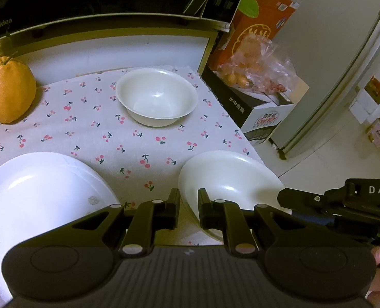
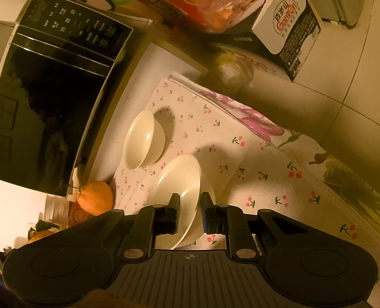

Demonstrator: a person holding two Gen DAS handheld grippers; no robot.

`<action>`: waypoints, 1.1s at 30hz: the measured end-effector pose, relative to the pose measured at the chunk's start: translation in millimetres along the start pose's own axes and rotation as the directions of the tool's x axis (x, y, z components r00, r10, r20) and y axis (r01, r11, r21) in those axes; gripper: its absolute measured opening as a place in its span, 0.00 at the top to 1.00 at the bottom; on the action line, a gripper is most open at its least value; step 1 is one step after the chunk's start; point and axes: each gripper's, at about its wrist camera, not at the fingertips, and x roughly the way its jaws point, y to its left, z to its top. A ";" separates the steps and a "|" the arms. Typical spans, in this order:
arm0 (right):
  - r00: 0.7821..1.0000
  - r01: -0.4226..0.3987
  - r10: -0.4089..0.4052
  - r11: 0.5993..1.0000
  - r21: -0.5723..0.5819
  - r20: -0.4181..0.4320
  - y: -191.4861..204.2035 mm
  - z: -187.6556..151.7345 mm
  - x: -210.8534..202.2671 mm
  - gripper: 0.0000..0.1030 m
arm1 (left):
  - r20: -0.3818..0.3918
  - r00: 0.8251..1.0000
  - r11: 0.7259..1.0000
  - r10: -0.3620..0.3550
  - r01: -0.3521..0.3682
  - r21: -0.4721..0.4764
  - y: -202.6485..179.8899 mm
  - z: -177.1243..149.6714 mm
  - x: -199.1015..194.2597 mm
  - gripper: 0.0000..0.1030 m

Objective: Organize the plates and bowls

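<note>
Near bowl [image 1: 231, 179] tilted at counter [image 1: 138, 143] edge, in front of far bowl [image 1: 156, 95]. Both tools, left [image 1: 189, 210] and right [image 2: 190, 213], clenched on its rim. Likely light, stiff, glossy-slick, breakable; rim pinch best.

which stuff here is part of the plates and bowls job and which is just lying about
Job:
- near bowl, gripped at its rim by both the left gripper and the right gripper
- far bowl
- plate

Lying about:
- orange fruit
- microwave
- boxes
- bag of fruit
</note>
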 end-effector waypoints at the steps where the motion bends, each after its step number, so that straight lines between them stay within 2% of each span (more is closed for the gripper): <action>1: 1.000 0.000 0.000 1.000 0.000 -0.001 0.4 0.0 -0.9 0.83 | 0.003 1.000 1.000 -0.003 0.003 -0.001 -0.3 -0.4 -2.1 0.87; 21: 0.998 -0.051 0.047 0.988 -0.144 -0.029 24.0 -9.4 -51.8 0.83 | 0.078 0.995 0.997 -0.059 0.062 -0.034 -7.5 -29.7 -53.9 0.87; 33: 0.996 -0.027 0.008 0.975 -0.222 -0.088 26.6 -28.8 -69.0 0.83 | 0.090 0.995 0.997 -0.048 0.053 -0.053 -13.4 -58.2 -74.4 0.87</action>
